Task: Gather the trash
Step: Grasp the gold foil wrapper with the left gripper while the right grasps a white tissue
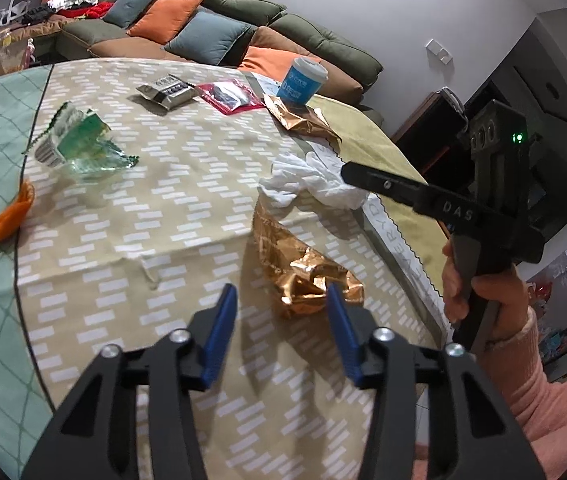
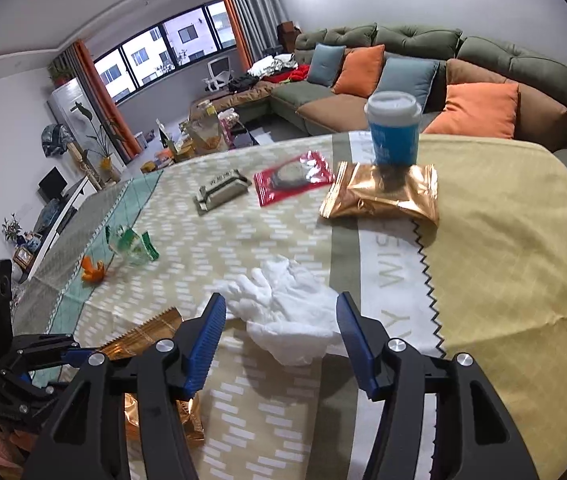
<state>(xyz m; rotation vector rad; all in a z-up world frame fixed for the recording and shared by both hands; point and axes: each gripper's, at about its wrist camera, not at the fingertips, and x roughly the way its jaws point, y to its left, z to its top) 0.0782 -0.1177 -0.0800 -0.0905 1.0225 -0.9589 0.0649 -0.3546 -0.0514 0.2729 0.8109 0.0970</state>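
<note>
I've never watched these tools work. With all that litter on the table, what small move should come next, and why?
Probably lower the right gripper onto the white crumpled tissue and close. Its open fingers already frame the tissue, which lies loose on the tablecloth. The left gripper, also open, sits by the gold wrapper, so it could follow.

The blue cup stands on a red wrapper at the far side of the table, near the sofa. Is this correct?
Not quite. The blue cup stands on a gold wrapper, not a red one; the red wrapper lies beside it, apart from the cup. The right wrist view shows this. The rest holds: it is at the far side of the table, near the sofa.
</note>
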